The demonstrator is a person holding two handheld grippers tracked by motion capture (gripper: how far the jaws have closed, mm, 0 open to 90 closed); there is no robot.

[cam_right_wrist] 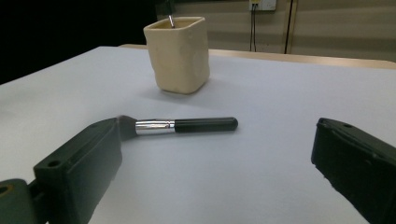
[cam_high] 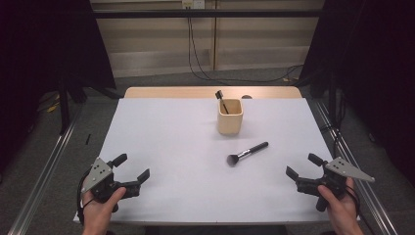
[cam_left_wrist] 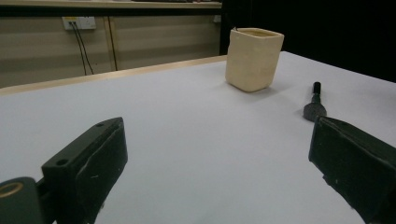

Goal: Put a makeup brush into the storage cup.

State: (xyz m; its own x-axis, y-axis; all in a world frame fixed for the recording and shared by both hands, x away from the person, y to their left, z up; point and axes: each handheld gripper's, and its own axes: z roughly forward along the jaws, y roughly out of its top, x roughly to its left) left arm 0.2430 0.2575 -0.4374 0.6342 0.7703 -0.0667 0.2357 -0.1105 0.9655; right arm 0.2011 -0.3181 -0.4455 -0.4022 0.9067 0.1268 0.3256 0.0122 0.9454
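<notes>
- Black-handled and lying flat, the makeup brush (cam_high: 247, 152) sits on the white table (cam_high: 161, 147) just in front of the beige cup (cam_high: 230, 116), apart from it, bristle head toward you and handle tip angled away to the right.
- One smaller brush (cam_high: 221, 100) already stands in that cup, so you look to be at the start of the pick: nothing is lifted yet.
- Your left gripper (cam_high: 130, 175) rests at the near left corner, jaws spread wide, holding nothing.
- Your right gripper (cam_high: 304, 167) waits at the near right edge, jaws likewise wide apart and empty; it is the nearer one to the brush.
- Next, I'd judge, bring the right gripper forward and leftward, straddle the handle behind the silver ferrule (cam_right_wrist: 154, 126), and close across it.
- Keep the jaws low to the table; the handle is thin and round and could roll away.
</notes>
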